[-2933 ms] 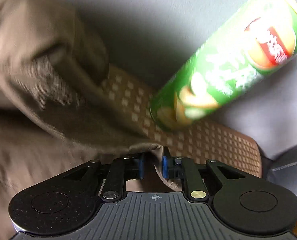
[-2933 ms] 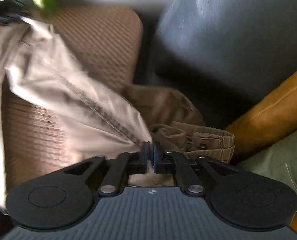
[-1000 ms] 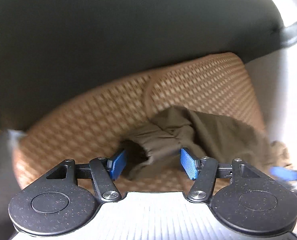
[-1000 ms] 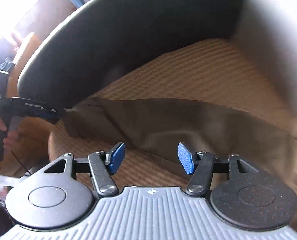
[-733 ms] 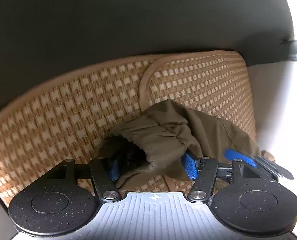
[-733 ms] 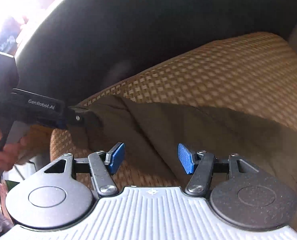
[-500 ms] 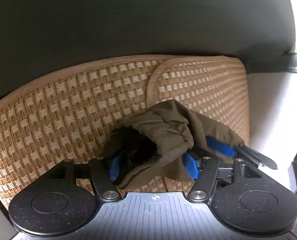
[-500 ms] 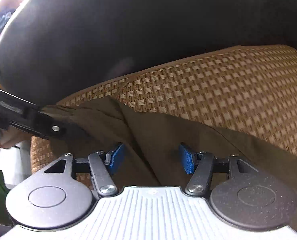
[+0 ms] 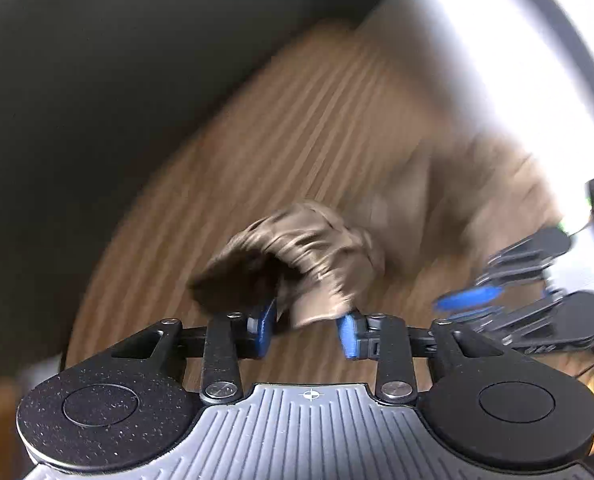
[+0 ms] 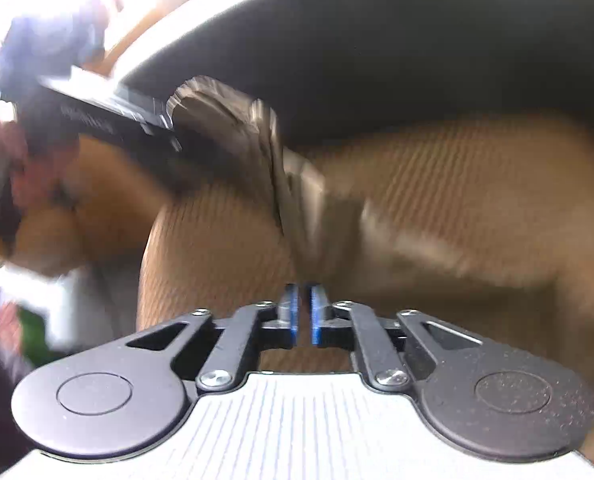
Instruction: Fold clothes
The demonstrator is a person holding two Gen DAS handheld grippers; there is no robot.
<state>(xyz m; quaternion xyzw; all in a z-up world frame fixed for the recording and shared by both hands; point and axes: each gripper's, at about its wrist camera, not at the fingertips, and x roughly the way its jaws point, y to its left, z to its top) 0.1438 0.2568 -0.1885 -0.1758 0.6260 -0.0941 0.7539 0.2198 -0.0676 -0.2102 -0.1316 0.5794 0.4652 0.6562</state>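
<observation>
An olive-brown garment [image 9: 313, 252] lies on a woven tan seat cushion [image 9: 297, 128]. My left gripper [image 9: 307, 330] has its blue pads partly closed around the garment's gathered cuff end. In the right wrist view my right gripper [image 10: 304, 314] is shut on a fold of the same garment [image 10: 317, 216], which stretches up to the left gripper [image 10: 109, 120]. The right gripper also shows blurred in the left wrist view [image 9: 529, 300]. Both views are motion-blurred.
A dark curved chair back [image 9: 97, 80] rises behind the cushion and also shows in the right wrist view [image 10: 417, 40]. A person's hand [image 10: 21, 176] holds the left gripper at the left. Bright floor lies beyond the seat edge [image 9: 517, 60].
Both grippers were open over the garment. The right has closed on a fold, the left has narrowed around the cuff, and the cloth is being lifted with fast motion.
</observation>
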